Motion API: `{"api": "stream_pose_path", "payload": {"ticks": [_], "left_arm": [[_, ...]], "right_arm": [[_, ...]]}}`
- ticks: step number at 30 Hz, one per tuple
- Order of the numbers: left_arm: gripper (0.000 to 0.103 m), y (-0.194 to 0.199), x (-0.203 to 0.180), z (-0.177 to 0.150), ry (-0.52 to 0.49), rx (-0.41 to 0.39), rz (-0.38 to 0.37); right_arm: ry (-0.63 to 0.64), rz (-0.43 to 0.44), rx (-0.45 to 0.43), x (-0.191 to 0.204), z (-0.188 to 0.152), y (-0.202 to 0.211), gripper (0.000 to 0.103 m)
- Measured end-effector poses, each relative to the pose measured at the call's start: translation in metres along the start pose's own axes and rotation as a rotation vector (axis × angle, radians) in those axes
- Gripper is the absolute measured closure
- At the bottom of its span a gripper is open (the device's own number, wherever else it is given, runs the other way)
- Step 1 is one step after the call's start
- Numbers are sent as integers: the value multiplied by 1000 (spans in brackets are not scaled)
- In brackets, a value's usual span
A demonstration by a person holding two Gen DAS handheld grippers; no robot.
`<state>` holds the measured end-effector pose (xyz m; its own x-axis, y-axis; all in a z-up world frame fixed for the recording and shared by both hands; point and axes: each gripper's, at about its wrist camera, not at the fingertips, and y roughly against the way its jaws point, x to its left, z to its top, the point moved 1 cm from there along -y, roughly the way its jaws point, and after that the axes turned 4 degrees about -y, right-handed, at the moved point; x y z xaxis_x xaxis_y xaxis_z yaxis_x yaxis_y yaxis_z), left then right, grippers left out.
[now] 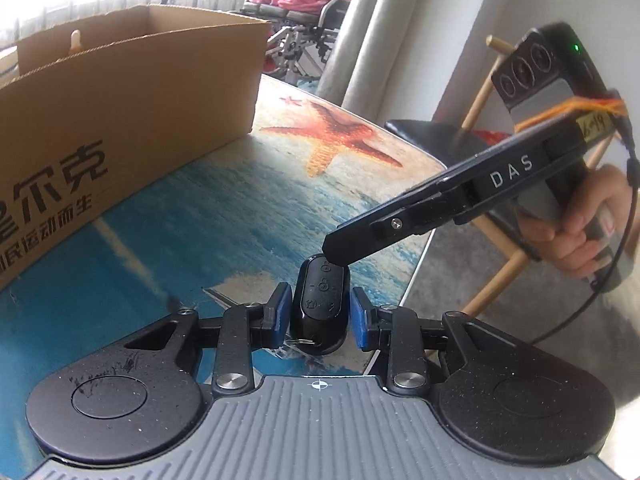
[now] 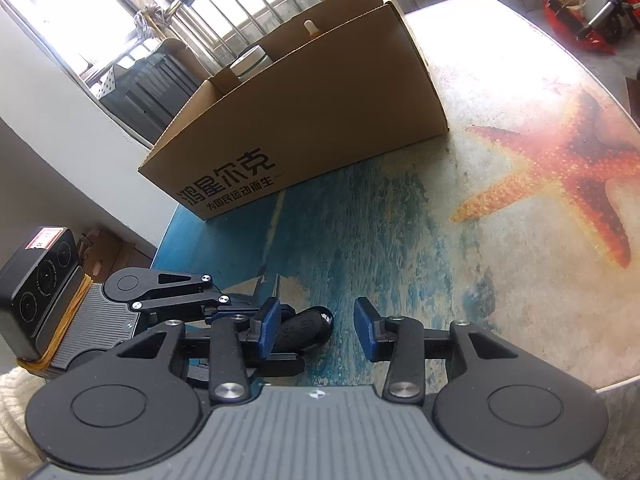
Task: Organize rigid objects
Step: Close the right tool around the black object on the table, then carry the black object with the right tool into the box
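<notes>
A black key fob (image 1: 320,300) with button icons lies on the sea-print table (image 1: 224,216), near its front edge. My left gripper (image 1: 320,314) has its blue pads (image 1: 280,312) set against the fob's two sides. The right gripper (image 1: 334,250) comes in from the right, held by a hand (image 1: 576,236), and one fingertip rests on the fob's far end. In the right wrist view the right gripper (image 2: 320,322) stands open; the fob (image 2: 308,324) lies beside its left pad (image 2: 268,326), well clear of the other. The left gripper's linkage (image 2: 176,292) shows at left.
An open cardboard box (image 1: 140,100) with printed characters stands at the back of the table; a white bottle top (image 2: 308,26) and a round white lid (image 2: 248,60) show inside it. A wooden chair with a black seat (image 1: 432,132) stands past the table's right edge.
</notes>
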<state>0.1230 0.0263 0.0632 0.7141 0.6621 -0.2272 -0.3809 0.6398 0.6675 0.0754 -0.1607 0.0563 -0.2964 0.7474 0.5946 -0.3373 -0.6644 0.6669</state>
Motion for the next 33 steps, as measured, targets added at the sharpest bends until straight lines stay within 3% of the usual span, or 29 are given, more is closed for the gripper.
{"api": "stream_pose_path", "payload": {"ticks": [6,14,18,26,29,33], "left_arm": [[73,1,16,-3,142,-27,-57],[73,1,13,-6,147,-55,-47],[74,1,4,-6,79,-61,-7],[75,26,-12,11,-36,-89,53],[75,56,-20,35,-109,-137,84],[75,87,-18,94,-260,-152,194]], "right_arm": [[-107,19,2,-8,3,-8,60],[-205,114,49,-12,0,-23,62],[-185,123,64,-5,-8,-32,81],[-101,136,8,19,-7,-16,82],[-70,199,-48,37,6,7,83],[40,245,-131,75,53,31,83]]}}
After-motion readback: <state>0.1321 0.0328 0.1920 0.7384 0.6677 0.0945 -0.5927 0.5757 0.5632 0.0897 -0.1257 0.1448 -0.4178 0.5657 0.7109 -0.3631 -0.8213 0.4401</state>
